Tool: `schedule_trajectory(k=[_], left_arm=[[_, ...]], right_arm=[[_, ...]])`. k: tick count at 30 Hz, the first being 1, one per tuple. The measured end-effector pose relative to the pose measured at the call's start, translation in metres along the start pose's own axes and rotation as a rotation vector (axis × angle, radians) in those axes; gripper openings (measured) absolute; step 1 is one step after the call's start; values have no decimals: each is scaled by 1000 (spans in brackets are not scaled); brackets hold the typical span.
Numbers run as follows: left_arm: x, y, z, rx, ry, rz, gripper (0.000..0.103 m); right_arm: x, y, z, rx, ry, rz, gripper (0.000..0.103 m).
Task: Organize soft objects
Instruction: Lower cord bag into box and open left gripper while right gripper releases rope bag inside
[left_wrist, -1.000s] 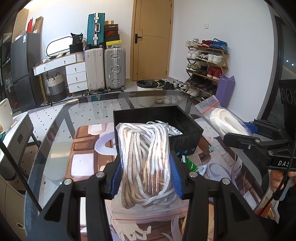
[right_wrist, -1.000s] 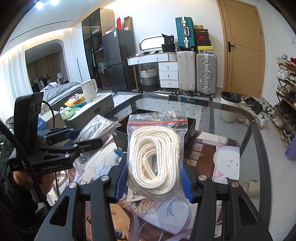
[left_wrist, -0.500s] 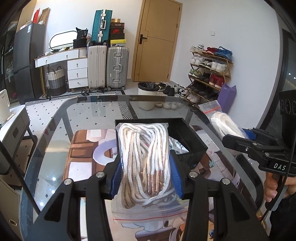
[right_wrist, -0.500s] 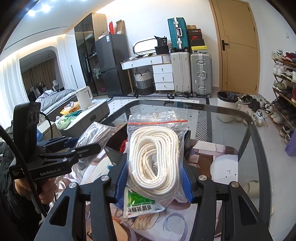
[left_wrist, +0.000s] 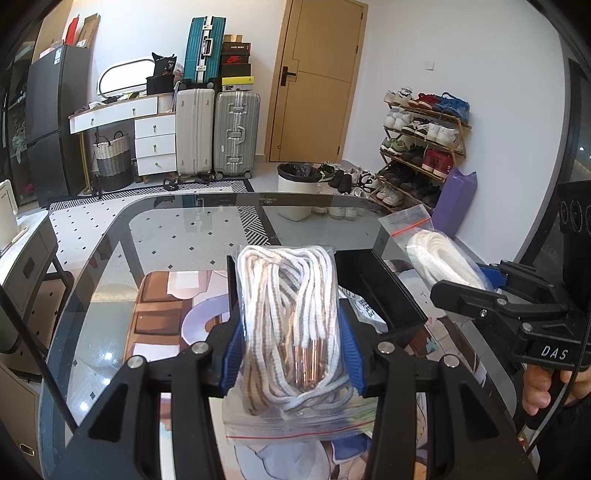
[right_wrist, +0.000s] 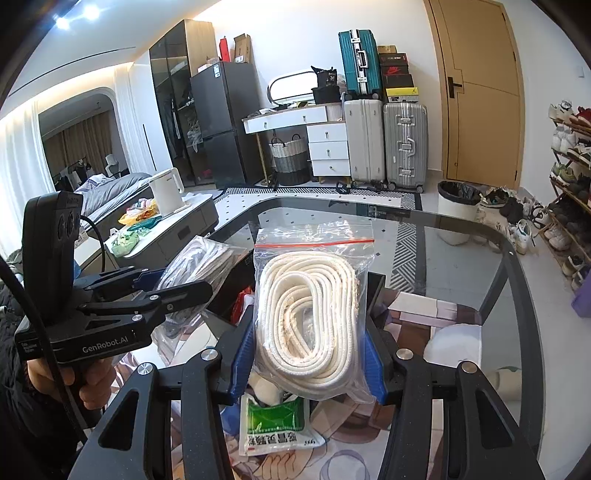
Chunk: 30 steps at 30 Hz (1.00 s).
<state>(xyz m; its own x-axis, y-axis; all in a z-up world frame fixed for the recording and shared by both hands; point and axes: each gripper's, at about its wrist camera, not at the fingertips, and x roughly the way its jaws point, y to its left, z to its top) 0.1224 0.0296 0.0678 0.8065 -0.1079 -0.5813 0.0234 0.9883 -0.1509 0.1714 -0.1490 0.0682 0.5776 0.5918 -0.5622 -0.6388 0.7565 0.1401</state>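
Observation:
My left gripper (left_wrist: 291, 350) is shut on a clear zip bag of white-and-grey shoelaces (left_wrist: 288, 317), held above the glass table in front of a black open box (left_wrist: 384, 295). My right gripper (right_wrist: 306, 354) is shut on a clear zip bag of cream rope (right_wrist: 310, 306), held above the table. The rope bag (left_wrist: 439, 254) and the right gripper (left_wrist: 509, 306) show at the right of the left wrist view. The laces bag (right_wrist: 199, 266) and the left gripper (right_wrist: 147, 295) show at the left of the right wrist view. The box is mostly hidden behind both bags.
A green-and-white packet (right_wrist: 277, 424) lies on the table under the rope bag. A printed mat (left_wrist: 166, 314) covers the glass table (left_wrist: 184, 229). A red packet (right_wrist: 242, 302) shows near the box. Suitcases, a shoe rack and a bin stand beyond the table.
Both grippers have risen with their bags, so the table and box sit lower in view. The green packet has come into the right wrist view.

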Motion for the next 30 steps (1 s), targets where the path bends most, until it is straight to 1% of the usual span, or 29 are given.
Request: schedule_trajectory(k=[9, 21, 26, 30], left_arm=[[15, 3, 8, -26, 6, -3, 45], [33, 8, 15, -47, 26, 10, 45], [39, 10, 16, -46, 27, 30, 45], [45, 8, 18, -36, 39, 25, 45]], right_arm=[[28, -3, 9, -10, 38, -1, 51], [53, -1, 9, -32, 91, 4, 51], [62, -2, 9, -38, 108, 7, 51], [70, -2, 9, -48, 123, 10, 51]])
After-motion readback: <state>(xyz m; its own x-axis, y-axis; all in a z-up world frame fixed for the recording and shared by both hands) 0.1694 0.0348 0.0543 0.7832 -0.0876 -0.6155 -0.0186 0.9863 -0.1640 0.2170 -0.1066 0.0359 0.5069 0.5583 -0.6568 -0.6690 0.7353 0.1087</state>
